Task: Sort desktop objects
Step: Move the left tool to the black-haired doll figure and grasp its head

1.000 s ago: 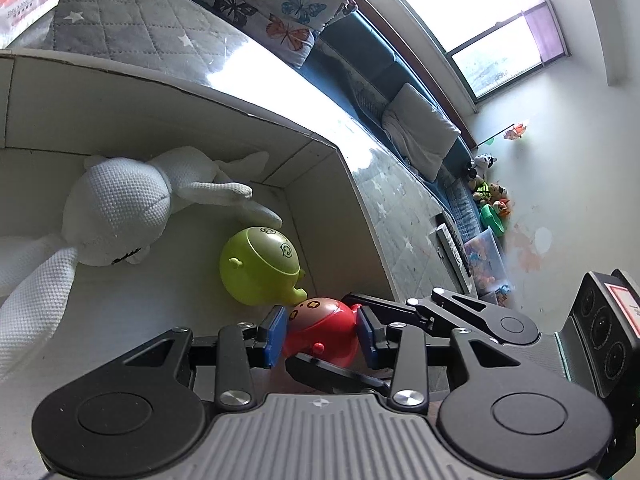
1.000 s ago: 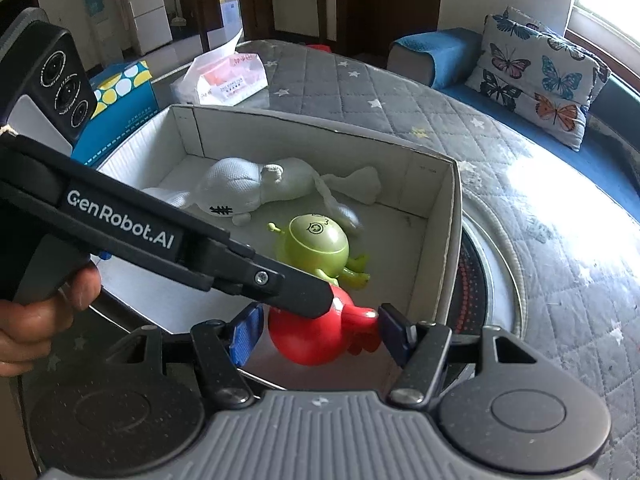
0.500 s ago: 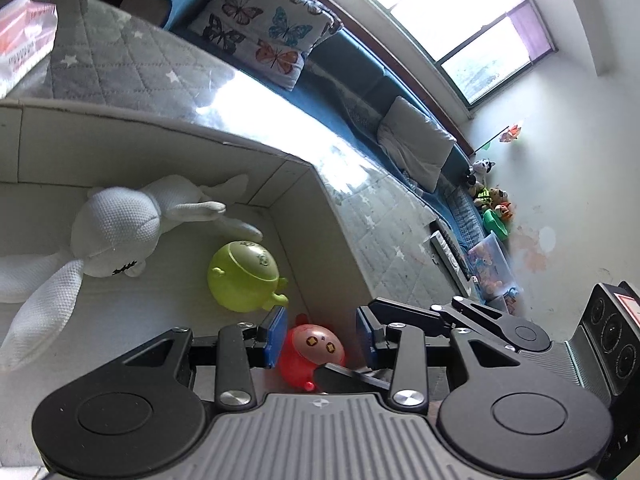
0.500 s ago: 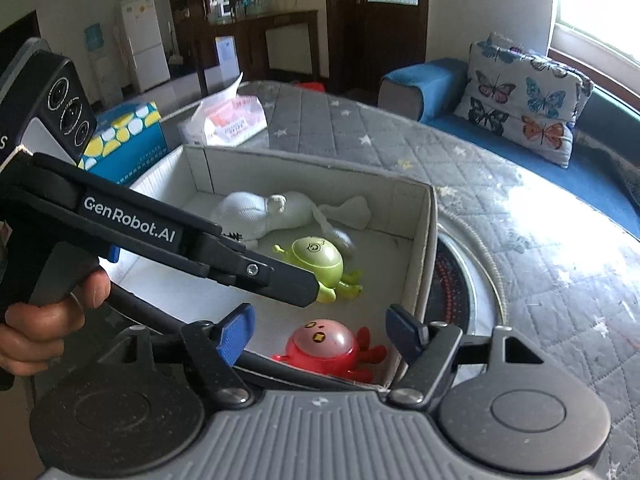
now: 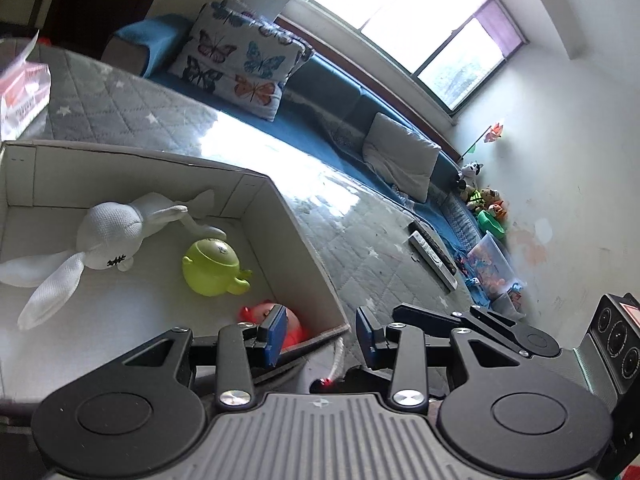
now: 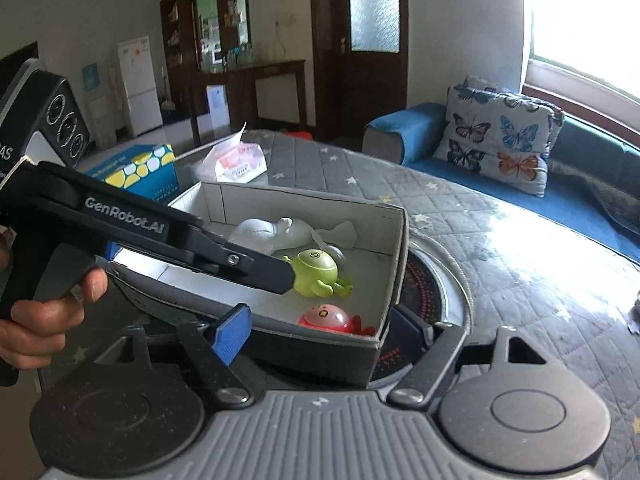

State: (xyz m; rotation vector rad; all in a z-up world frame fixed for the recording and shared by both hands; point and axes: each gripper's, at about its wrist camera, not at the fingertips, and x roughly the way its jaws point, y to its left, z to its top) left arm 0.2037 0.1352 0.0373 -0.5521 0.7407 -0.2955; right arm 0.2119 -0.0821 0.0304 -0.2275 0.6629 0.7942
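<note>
Sunlight is falling across a quilted grey table [image 6: 500, 240] holding a white box [image 6: 394, 240]. Inside are lying a white plush rabbit [image 5: 108, 236] at the far side, a green toy [image 6: 314, 270] in the middle and a red toy [image 6: 326, 318] in the near right corner. Both the left gripper [image 5: 320, 334] and the right gripper [image 6: 320, 328] are hanging with jaws spread, holding nothing. Sorting is probably finishing; lifting straight upward, avoiding the box rim, is advisable.
</note>
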